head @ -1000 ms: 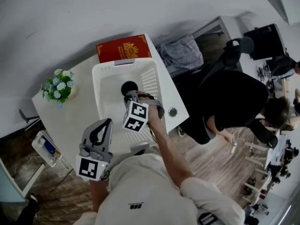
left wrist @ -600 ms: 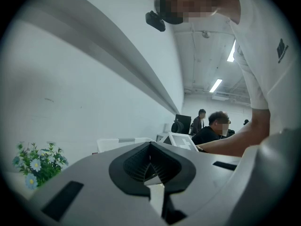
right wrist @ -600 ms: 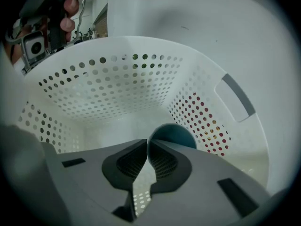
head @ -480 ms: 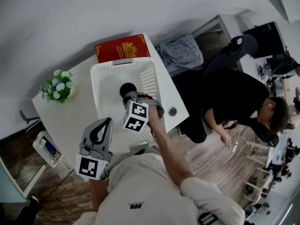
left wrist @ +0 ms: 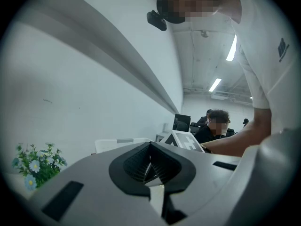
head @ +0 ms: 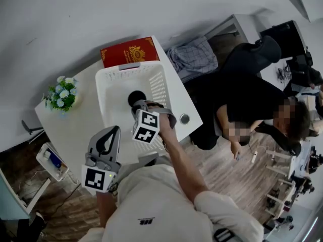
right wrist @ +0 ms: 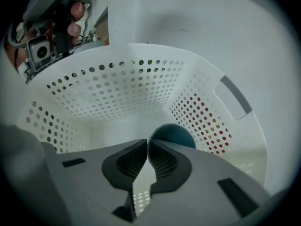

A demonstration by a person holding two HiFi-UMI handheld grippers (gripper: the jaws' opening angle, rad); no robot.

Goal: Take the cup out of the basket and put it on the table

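- Grasp step: the right gripper (right wrist: 148, 141) is apparently pinching the rim of the cup (right wrist: 173, 134) inside the basket (right wrist: 117, 86).
- The left gripper (left wrist: 150, 147), pressed together, is waiting outside the basket.
- Next: lifting the cup clear onto the bench (head: 75, 120).

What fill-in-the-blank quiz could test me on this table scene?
The cup is inside the white ___. Behind the basket lies a ___ book. In the head view, the flowers stand on the basket's ___ side. The ___ tool reaches into the basket.
Missing words: basket, red, left, right.
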